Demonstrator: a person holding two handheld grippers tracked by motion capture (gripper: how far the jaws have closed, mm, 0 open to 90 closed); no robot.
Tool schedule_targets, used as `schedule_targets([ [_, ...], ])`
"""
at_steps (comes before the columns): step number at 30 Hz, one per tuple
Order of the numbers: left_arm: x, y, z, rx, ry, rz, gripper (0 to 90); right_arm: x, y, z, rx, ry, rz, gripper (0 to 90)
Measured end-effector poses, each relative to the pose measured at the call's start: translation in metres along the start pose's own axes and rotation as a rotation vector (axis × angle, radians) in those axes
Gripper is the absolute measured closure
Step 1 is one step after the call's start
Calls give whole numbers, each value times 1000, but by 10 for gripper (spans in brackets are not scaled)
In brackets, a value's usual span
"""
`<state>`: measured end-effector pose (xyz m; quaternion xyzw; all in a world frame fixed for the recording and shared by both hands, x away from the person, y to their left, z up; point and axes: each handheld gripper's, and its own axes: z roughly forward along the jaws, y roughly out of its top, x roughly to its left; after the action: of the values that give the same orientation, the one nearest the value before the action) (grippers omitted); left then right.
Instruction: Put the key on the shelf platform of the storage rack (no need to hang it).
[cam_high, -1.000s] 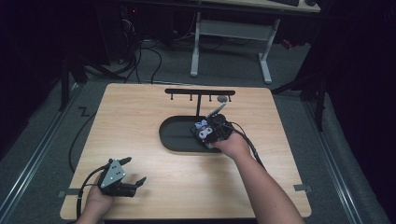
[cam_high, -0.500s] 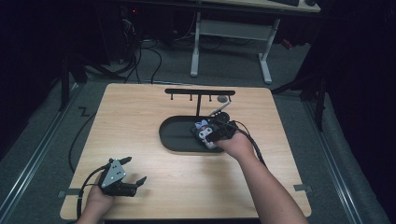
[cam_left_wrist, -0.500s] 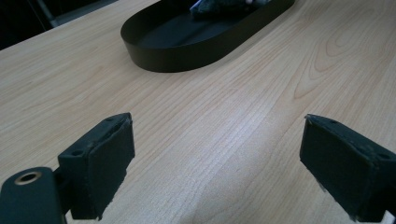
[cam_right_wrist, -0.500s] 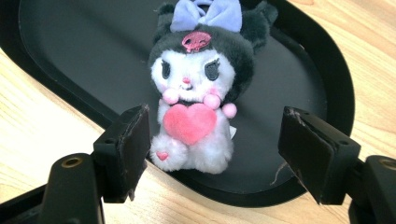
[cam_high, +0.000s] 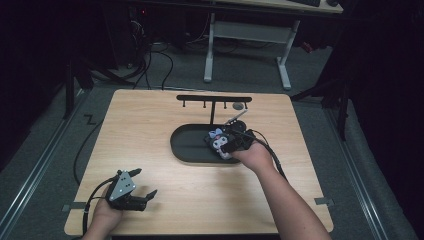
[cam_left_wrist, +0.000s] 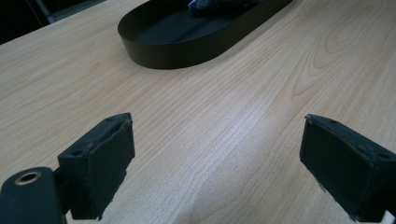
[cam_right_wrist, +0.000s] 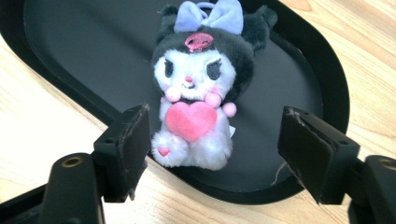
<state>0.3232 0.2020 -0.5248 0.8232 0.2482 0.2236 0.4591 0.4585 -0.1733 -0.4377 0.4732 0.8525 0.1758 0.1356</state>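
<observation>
— What do we have at our right hand-held gripper (cam_right_wrist: 215, 154)?
— Its jaws have just been opening; they stand apart around the plush doll (cam_right_wrist: 201, 88), the left pad just beside it, the right pad clear.
— Where does the doll sit?
— In the black oval tray (cam_right_wrist: 70, 42), against its near rim, on the desk (cam_high: 150, 130).
— Our left hand-held gripper (cam_left_wrist: 217, 161)?
— Released, over bare wood.
</observation>
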Motion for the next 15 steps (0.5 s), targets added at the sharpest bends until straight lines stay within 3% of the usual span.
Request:
schedule_targets([
  [8,0,0,0,-5,-1,0,107,-2,-9,-5,-24,2,-4,232],
  [15,0,1,1,-1,-1,6,107,-8,-36,-11,-62,-2,12,212],
])
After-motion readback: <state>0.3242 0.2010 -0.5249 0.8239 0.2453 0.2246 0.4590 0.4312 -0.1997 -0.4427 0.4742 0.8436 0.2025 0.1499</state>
